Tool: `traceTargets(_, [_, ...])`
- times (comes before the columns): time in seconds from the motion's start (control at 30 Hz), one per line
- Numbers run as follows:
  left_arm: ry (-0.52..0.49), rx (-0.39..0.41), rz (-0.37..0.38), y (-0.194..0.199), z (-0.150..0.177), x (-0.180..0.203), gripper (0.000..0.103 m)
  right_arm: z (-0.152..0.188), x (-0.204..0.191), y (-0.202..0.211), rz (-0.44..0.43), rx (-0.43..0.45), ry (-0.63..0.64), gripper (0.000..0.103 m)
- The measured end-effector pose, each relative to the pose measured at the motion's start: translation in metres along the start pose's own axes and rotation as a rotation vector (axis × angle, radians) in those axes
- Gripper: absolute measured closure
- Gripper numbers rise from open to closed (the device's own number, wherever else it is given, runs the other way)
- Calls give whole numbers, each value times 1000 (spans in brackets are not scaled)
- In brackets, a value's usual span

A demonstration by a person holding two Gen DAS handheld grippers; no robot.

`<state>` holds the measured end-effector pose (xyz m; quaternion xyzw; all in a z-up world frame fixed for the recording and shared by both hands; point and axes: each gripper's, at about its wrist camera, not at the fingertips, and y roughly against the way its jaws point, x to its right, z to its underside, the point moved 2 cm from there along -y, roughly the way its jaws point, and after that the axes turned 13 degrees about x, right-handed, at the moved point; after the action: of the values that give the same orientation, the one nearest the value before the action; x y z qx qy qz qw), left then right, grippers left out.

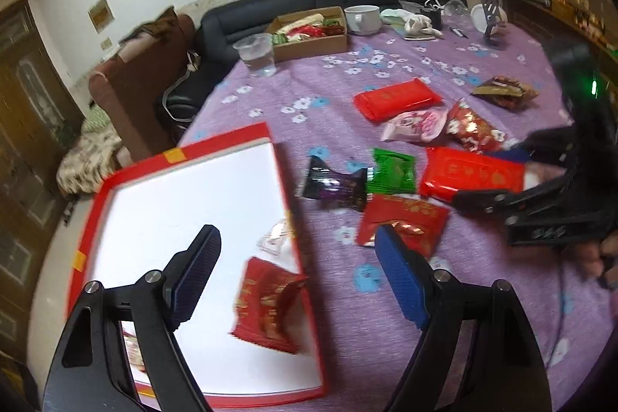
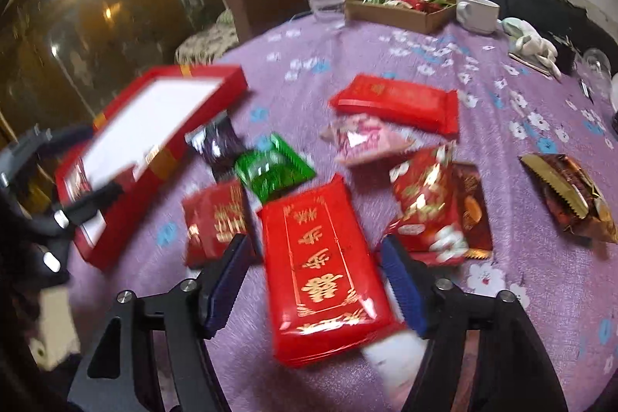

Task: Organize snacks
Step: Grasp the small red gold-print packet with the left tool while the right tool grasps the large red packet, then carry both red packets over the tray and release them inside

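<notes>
My left gripper (image 1: 299, 280) hangs open over the red gift box (image 1: 181, 157) with the white floor. In the box lie a red-gold packet (image 1: 270, 304) and a pale packet (image 1: 276, 238). My right gripper (image 2: 314, 280) points down at a flat red packet with gold characters (image 2: 324, 269), which lies between its fingers. The left pad (image 2: 228, 280) stands clear of the packet, so the jaws are open. Loose on the purple cloth around it lie a green packet (image 2: 274, 167), a dark purple one (image 2: 218, 141), a red square one (image 2: 216, 219) and a red-gold bag (image 2: 428, 203).
Farther back lie a long red packet (image 1: 398, 99), a pink packet (image 1: 417, 124) and a brown packet (image 1: 506, 91). At the far edge stand a cardboard box of snacks (image 1: 313, 41), a plastic cup of water (image 1: 257, 53) and a white mug (image 1: 361, 18). Sofas stand beyond.
</notes>
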<state>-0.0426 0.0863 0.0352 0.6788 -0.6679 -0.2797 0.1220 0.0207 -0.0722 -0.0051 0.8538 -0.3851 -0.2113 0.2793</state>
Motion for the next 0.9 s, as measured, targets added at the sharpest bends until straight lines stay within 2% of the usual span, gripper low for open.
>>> traceTargets(0.03, [13, -12, 20, -2, -1, 4, 20, 2, 0, -1, 9, -6, 11, 54])
traceTargets(0.13, [4, -14, 53, -4, -5, 20, 21, -2, 8, 4, 39, 7, -8, 55])
traceTargets(0.23, [-42, -33, 71, -14, -7, 41, 21, -10, 31, 16, 29, 47, -126, 55])
traceTargets(0.33, [-55, -65, 110, -26, -6, 56, 21, -15, 54, 29, -25, 94, -254, 55])
traceTargets(0.5, [-2, -127, 112, -51, -2, 60, 21, -17, 68, 36, -35, 127, -333, 55])
traceTargets(0.67, [51, -167, 162, -68, 9, 65, 21, -17, 70, 37, -30, 121, -356, 55])
traceTargets(0.73, [121, -149, 185, -69, 12, 59, 27, -17, 70, 37, -34, 123, -359, 55])
traceTargets(0.77, [122, -140, 173, -68, 11, 57, 35, -18, 69, 38, -36, 127, -360, 55])
traceTargets(0.83, [125, -136, 177, -68, 11, 56, 40, -18, 69, 38, -39, 130, -359, 55])
traceTargets(0.9, [124, -118, 176, -66, 9, 56, 51, -17, 68, 36, -37, 126, -360, 55])
